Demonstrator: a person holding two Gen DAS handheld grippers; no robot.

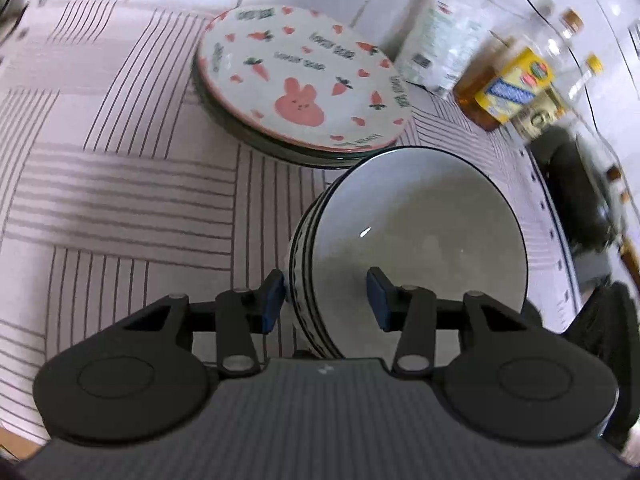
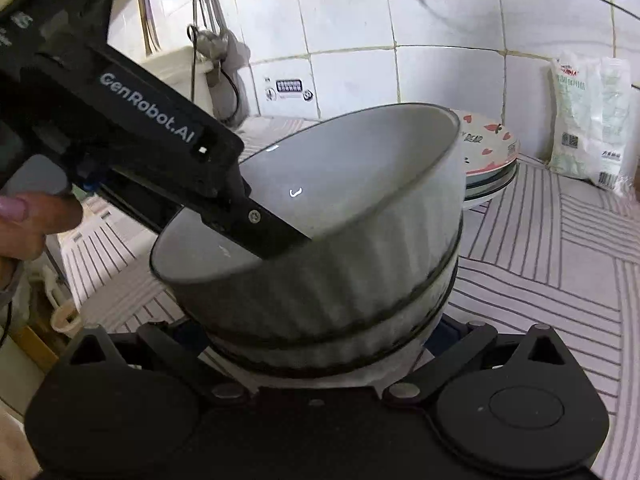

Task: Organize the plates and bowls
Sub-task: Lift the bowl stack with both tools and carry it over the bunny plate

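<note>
**Item: stack of bowls** (image 1: 416, 236). Nested, white-grey glazed ceramic with dark rim lines and vertically fluted outer walls; at least two bowls show in the right wrist view, the top one sitting tilted in the one below. The stack stands on the desk just beside the plates.

Handling, judged: stiff, fairly heavy as a stack, chip-prone, with slick glaze. A loose nest can rock or slide, so the top bowl wants seating level. Best hold is across the rim wall, one pad inside and one outside, or low on the ribbed wall where the flutes give some bite.

**Left gripper** (image 1: 326, 298): jaws straddle the near rim, left blue pad against the outer wall, right pad inside the bowl and seemingly clear of the glaze; half-open, not clamped.

**Right gripper** (image 2: 320, 344): low at the base of the stack; its fingertips are hidden behind the bowls, so whether it grips cannot be told.

**Plate stack** (image 1: 300, 80): shallow round plates, the top one printed with a pink rabbit, carrots and hearts, dark-rimmed ones beneath.

**Desk** (image 1: 120, 184): covered by a pale cloth with grey line blocks, soft and slightly grippy-looking.

**Beyond:** plastic bag (image 2: 588, 124), oil bottles (image 1: 508, 80), white wall tiles.
</note>
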